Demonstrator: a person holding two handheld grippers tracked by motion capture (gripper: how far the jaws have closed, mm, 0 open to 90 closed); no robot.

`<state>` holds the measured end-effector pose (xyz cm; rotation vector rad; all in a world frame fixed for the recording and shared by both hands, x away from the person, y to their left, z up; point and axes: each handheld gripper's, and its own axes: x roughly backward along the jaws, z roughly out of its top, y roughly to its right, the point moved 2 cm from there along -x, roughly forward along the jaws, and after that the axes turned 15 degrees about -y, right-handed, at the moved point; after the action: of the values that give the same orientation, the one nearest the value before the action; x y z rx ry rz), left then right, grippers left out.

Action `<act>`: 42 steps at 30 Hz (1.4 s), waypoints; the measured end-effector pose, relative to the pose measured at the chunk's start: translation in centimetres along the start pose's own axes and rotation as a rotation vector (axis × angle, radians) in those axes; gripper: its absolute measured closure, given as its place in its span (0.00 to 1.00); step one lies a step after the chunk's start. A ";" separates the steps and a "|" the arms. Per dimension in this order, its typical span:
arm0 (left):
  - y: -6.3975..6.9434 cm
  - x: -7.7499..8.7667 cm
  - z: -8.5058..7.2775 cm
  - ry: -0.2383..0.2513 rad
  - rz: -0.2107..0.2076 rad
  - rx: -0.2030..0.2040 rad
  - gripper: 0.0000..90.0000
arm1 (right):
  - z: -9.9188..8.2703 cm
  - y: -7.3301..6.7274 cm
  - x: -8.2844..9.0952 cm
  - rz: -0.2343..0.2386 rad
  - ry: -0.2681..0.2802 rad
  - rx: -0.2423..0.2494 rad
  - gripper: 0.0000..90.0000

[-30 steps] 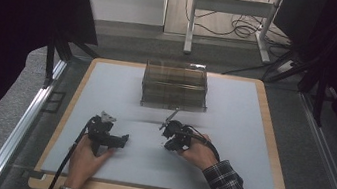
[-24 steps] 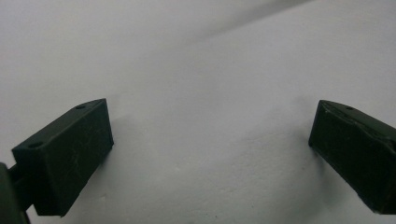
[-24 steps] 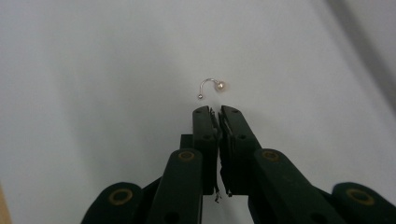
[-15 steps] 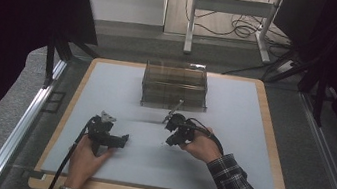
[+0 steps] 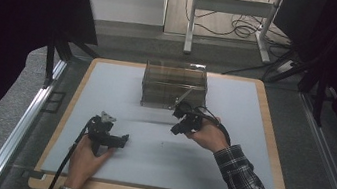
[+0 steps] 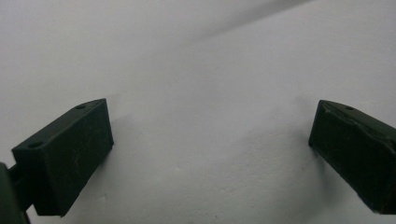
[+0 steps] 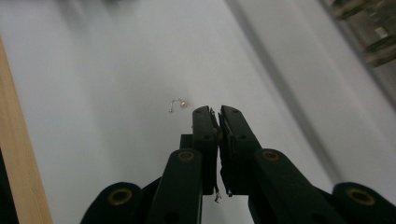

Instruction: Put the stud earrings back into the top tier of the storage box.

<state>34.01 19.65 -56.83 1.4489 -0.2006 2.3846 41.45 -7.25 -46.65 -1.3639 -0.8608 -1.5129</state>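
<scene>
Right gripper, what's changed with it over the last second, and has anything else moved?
The right gripper has moved up the table toward the clear box, its jaws shut on a thin wire piece throughout. The left gripper stayed put, jaws open, and the box has not shifted.

Brightness: the table [image 5: 227,159] is evenly lit; the surroundings fall to black.
Shadows: soft and faint beside the left hand-held gripper [image 6: 210,154].
Focus: the right gripper view blurs at the top corners; the jaws are sharp.

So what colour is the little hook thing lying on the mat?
Silvery, with a pale bead: the little hook shows best in the right gripper view.
</scene>
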 end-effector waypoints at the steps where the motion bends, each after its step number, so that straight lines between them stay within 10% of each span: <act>1: 0.0 0.0 0.0 0.000 0.000 0.000 0.00 | 0.0 0.1 0.2 -0.003 0.003 -0.001 0.93; 42: 0.0 0.0 0.0 -0.004 -0.001 -0.001 0.00 | 3.0 5.7 4.8 -0.127 0.172 -0.170 0.93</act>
<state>33.99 19.66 -56.82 1.4525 -0.2020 2.3807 47.95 -7.28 -41.90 -1.2965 -0.7357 -1.8084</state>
